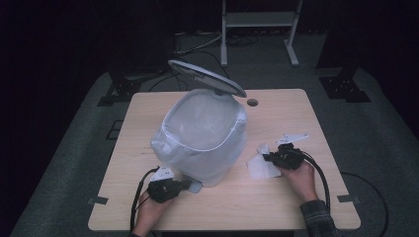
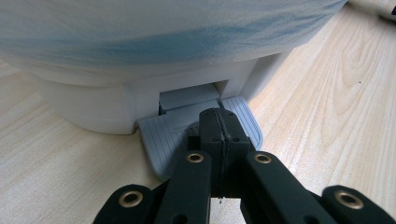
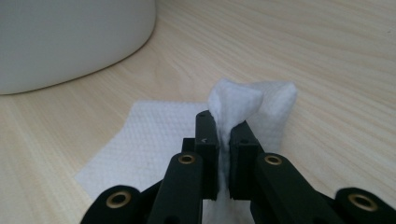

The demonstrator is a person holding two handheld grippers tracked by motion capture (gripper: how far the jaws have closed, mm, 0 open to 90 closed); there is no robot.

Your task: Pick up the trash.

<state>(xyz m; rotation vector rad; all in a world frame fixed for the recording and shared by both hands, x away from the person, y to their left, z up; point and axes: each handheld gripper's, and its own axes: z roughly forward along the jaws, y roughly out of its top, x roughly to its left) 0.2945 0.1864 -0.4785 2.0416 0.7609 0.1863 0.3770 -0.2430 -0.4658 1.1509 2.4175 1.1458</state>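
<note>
Left hand-held gripper (image 2: pixel 218 122) closed on pedal (image 2: pixel 163 137), right hand-held gripper (image 3: pixel 223 133) pinching tissue (image 3: pixel 149 135)

Light wooden table (image 1: pixel 296 108) takes the middle of the high view, a small round hole (image 1: pixel 252 102) in its top at twelve o'clock. Grey carpet (image 1: pixel 380 148) all round; white frame legs (image 1: pixel 257 22) stand beyond at one o'clock, black stand feet (image 1: pixel 116 91) at ten.

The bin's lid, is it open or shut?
Open: the lid stands tilted up behind the bag-lined bin, while shut left fingers press its pedal.
</note>
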